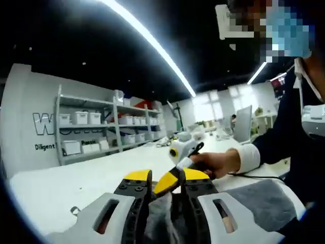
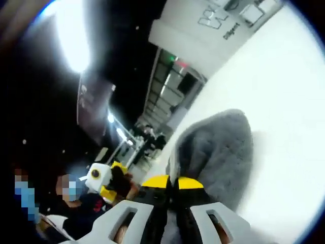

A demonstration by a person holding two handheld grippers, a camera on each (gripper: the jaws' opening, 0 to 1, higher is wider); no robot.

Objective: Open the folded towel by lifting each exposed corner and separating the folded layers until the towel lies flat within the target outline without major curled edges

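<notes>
Shelving (image 1: 104, 127) with white bins (image 1: 79, 118)

A white table (image 1: 91, 178) is seen in the left gripper view, spreading from about 8 o'clock across to 3 o'clock. A grey towel (image 1: 264, 201) is laid on it at about 4 o'clock. A thin dark cable (image 1: 254, 177) is seen on the surface near 3 o'clock, just above the towel. A small dark mark is noticed at 7 o'clock; what it is cannot be told.

In the right gripper view the same white table (image 2: 284, 101) is shown from 1 to 5 o'clock, and the grey towel (image 2: 218, 147) is raised from it near the centre.
</notes>
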